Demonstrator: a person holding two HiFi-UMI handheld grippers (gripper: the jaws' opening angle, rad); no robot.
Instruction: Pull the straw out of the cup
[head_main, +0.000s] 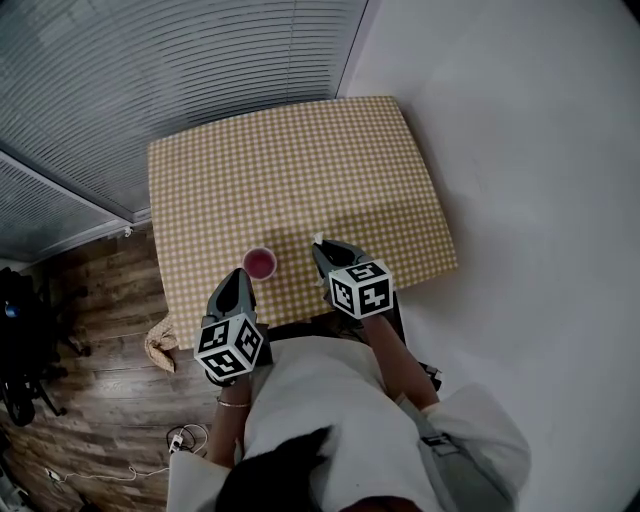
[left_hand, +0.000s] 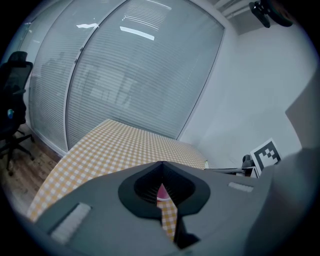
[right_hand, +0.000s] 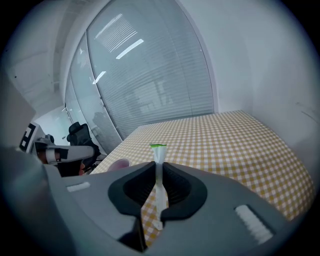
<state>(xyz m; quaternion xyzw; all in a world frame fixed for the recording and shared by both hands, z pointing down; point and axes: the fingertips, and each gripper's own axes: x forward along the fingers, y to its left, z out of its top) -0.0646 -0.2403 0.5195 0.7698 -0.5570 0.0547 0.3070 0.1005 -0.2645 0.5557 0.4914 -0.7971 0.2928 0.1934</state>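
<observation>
Left gripper (head_main: 238, 278): closest to the person. Its jaws are clenched tip to tip with nothing between them. It hangs at the table's near edge, just beside the cup on the cup's left.
Right gripper (right_hand: 158, 165): the jaws are clamped on the straw, one pad against each side of it.
Straw (right_hand: 159, 200): white with a green-tipped end, and already out of the cup. Its long axis runs lengthwise through the jaws. The green end pokes out past the jaw tips, away from the person, and the other end trails back under the gripper over the cloth. Whether that trailing end touches the cloth cannot be told.
Deciding relation: the straw sits to the right of the cup and apart from it. Only the right gripper holds it, and the left gripper is the one nearer the cup.
Cup (head_main: 260, 263): pink and upright near the table's front edge, between the two grippers. No straw is in it. The inside looks pink-red, and whether that is drink or the cup's own colour cannot be told.
Step in hand: the pull looks done. What probably remains is lowering the straw onto the cloth to the right of the cup and letting go.
Table (head_main: 300, 150): covered in a yellow-and-white checked cloth that stretches away beyond the cup.
Blinds (left_hand: 125, 75): farthest off, a wall of closed slats behind the table.
</observation>
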